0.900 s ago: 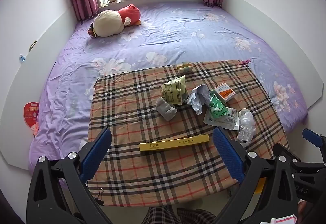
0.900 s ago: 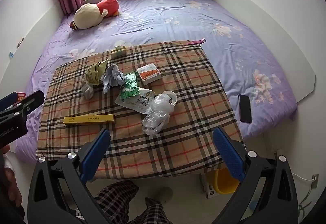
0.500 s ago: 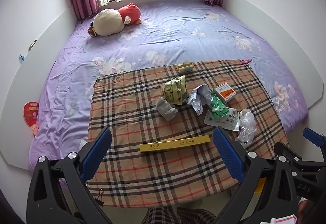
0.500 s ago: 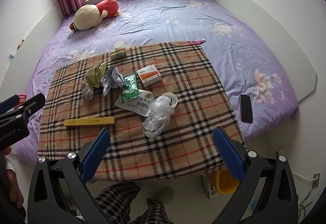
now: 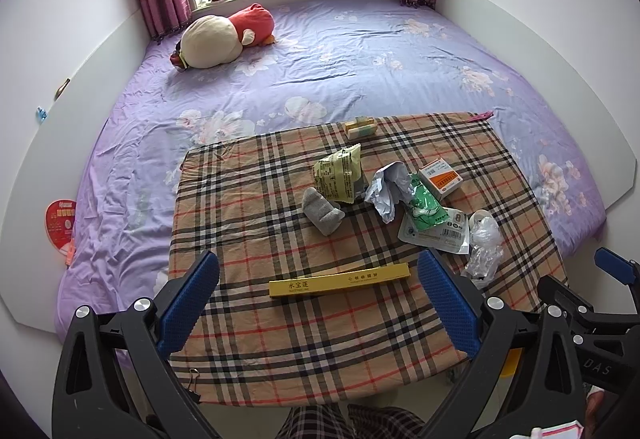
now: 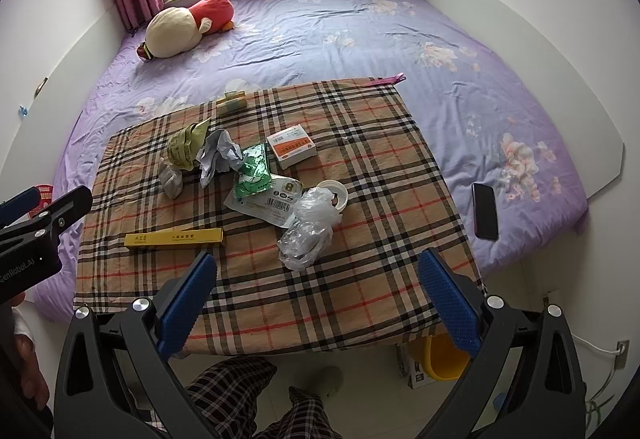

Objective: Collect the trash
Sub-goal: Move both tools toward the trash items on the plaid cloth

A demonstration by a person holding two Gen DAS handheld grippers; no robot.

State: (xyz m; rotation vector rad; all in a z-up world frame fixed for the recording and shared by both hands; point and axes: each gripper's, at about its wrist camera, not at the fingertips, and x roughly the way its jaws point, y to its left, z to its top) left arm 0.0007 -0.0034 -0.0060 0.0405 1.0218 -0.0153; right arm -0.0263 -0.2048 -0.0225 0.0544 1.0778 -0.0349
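Left wrist view: left gripper (image 5: pixel 318 297), jaws spread wide, nothing between them; long yellow box (image 5: pixel 339 280) on the plaid cloth (image 5: pixel 248 207) just ahead at 12 o'clock, long axis running 9 to 3, across the jaws; other litter at 1 o'clock.

Right wrist view: right gripper (image 6: pixel 318 297), jaws spread, empty; crumpled clear plastic bag (image 6: pixel 308 233) at 12 o'clock, nearest; yellow box at 10 o'clock, likelier the left gripper's.

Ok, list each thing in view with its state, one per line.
left gripper: open, empty
right gripper: open, empty
yellow box: closed, lying flat
orange box: closed, lying flat
paper ball: crumpled
clear bag: crumpled
green packet: crumpled
sock: bunched
phone: screen dark
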